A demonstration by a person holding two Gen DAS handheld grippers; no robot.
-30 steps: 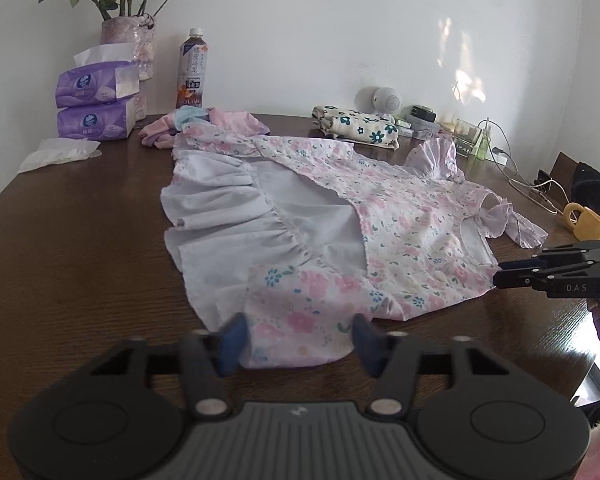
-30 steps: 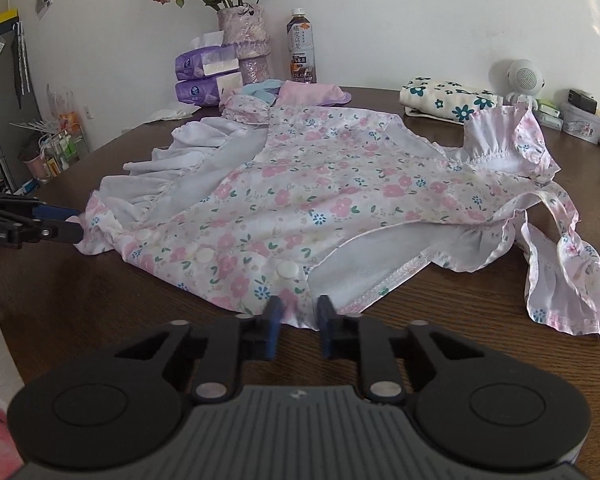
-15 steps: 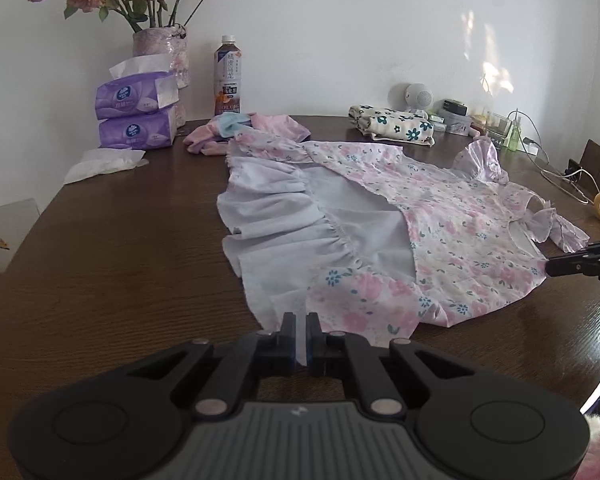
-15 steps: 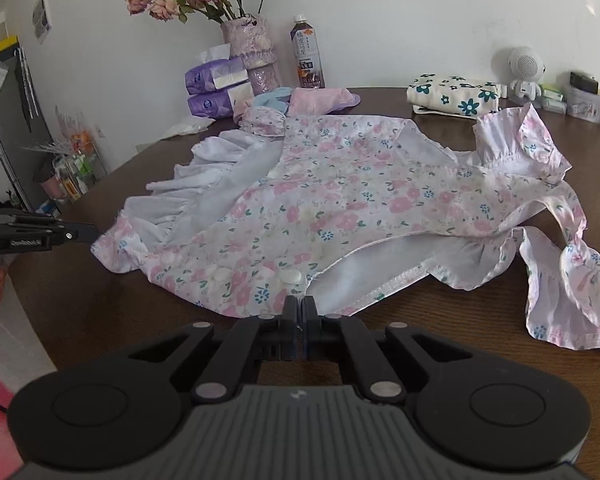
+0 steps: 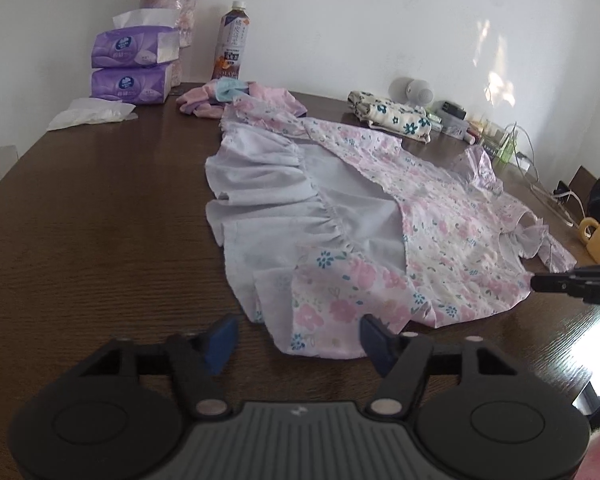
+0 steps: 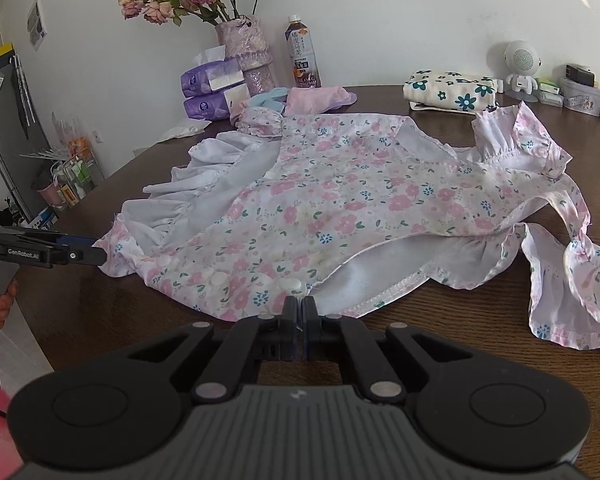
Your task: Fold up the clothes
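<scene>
A big brown wooden table [image 5: 100, 240] stands by a white wall. The flowery dress [image 6: 340, 208] lies spread in the middle. Far back are a vase [image 6: 246, 54], tissue packs [image 5: 134, 66] and a bottle [image 5: 232, 50].

The left gripper [image 5: 296, 338] is wide apart, right at the dress hem. The right gripper [image 6: 299, 314] is pinched on the near edge of the dress. The flowers are cut off in the left view.
</scene>
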